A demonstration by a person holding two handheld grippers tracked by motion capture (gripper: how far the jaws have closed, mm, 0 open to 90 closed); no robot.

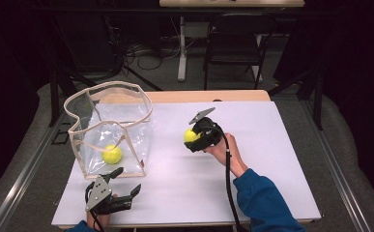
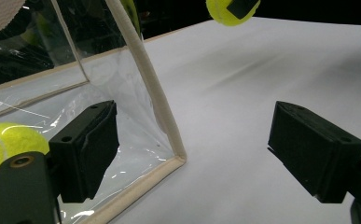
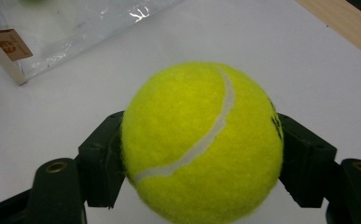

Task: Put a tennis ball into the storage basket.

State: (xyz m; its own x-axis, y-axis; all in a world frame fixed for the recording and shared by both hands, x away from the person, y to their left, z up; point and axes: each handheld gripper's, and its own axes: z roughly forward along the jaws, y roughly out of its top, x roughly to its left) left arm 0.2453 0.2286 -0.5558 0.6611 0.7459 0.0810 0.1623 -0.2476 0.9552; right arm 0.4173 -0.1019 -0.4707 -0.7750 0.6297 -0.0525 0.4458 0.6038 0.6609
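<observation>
A yellow tennis ball sits squeezed between the jaws of my right gripper, which is shut on it above the white table mat at the middle. That same ball hangs at the top of the left gripper view. A second tennis ball lies inside the clear plastic bag with cream piping at the left. My left gripper stands open near the front edge, just in front of the bag's near corner, with nothing between its jaws.
The bag stands upright with its mouth open upward. A small brown label marks one bag corner. The wooden table edge runs behind the mat. A black chair and a table leg stand on the floor beyond.
</observation>
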